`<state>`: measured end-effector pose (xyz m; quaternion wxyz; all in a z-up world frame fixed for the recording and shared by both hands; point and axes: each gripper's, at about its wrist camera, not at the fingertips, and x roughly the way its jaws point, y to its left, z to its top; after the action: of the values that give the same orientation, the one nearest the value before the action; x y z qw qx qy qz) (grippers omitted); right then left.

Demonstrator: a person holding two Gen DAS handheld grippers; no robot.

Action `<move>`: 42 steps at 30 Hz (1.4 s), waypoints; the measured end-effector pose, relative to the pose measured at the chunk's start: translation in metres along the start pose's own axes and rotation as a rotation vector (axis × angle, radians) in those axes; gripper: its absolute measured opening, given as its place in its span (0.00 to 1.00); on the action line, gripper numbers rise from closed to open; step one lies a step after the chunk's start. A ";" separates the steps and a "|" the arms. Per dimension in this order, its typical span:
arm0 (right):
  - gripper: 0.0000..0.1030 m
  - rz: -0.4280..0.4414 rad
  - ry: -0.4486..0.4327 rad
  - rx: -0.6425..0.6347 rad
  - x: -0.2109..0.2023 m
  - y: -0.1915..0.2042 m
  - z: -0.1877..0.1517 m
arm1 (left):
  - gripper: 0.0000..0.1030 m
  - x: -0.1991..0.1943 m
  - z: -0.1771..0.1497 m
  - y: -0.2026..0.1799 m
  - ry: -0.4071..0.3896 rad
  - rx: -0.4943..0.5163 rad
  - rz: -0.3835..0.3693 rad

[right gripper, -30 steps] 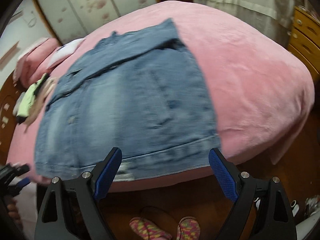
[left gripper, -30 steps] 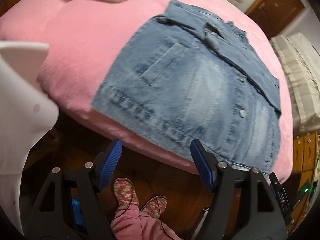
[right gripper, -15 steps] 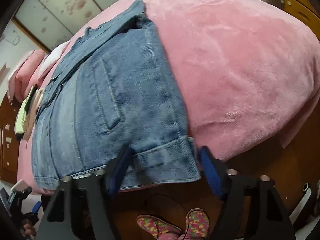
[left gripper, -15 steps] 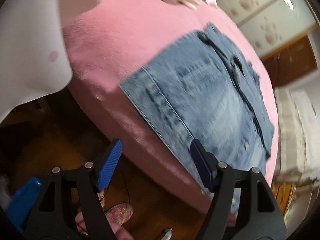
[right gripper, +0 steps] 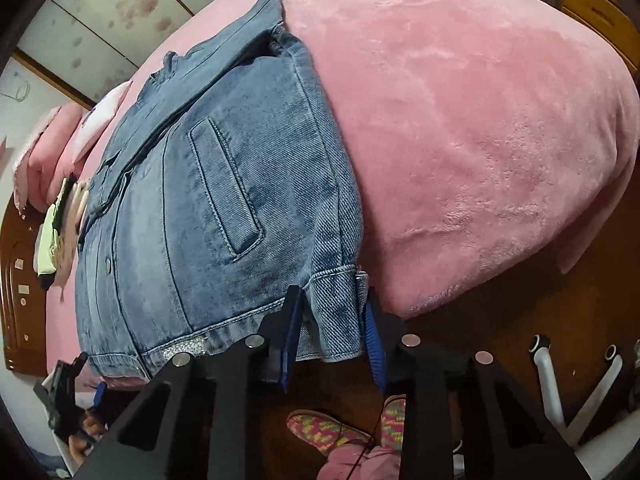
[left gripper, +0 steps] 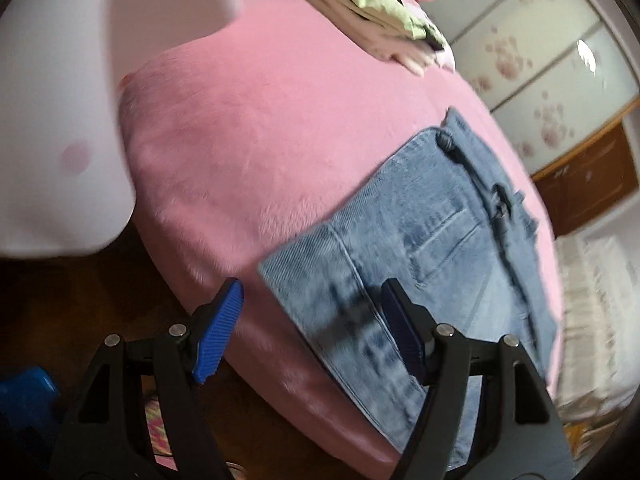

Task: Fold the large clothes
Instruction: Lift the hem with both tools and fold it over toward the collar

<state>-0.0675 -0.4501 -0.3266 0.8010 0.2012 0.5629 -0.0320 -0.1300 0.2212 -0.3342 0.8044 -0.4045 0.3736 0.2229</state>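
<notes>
Right wrist view: the right gripper [right gripper: 332, 338] is shown with its jaws drawn narrow about the near right hem corner of the denim jacket [right gripper: 224, 200]; half a second earlier the same jaws stood wide on either side of that corner, and a second ago they were held back from the hem altogether. The fold of hem lies between the blue pads [right gripper: 291, 332], which appear to pinch it, though full contact on the right pad cannot be confirmed. Beyond the jaws the jacket is spread flat, front up, on the pink bedspread [right gripper: 480, 120]; the folded garments [right gripper: 60, 224] lie far off to the left of the jaws.

Left wrist view: the left gripper [left gripper: 310, 328] is shown with jaws wide and nothing held. The opposite hem corner, well ahead of the jaws a second ago, has been brought between them; its right finger [left gripper: 400, 332] overlaps the denim, while the left one hangs over the bedspread's edge. The frame is blurred by motion.

It is judged that one corner is secured and the second is about to be taken, after which the hem could be lifted towards the collar for the first fold.
</notes>
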 end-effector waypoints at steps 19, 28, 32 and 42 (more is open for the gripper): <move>0.13 -0.022 0.079 0.139 -0.070 0.095 0.017 | 0.11 -0.010 0.056 -0.078 0.432 0.214 -0.046; 0.11 0.076 -0.011 0.181 -0.117 0.165 0.083 | 0.10 -0.060 0.112 -0.172 0.495 0.206 -0.099; 0.11 0.157 -0.058 0.225 -0.145 0.177 0.132 | 0.09 -0.081 0.150 -0.229 0.420 0.209 -0.131; 0.10 0.272 -0.135 0.311 -0.184 0.184 0.292 | 0.07 -0.065 0.258 -0.342 0.305 0.066 -0.140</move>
<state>0.1760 -0.4184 -0.0228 0.7932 0.3938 0.4639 -0.0235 0.1643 0.2319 -0.0165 0.7650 -0.4318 0.4693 0.0902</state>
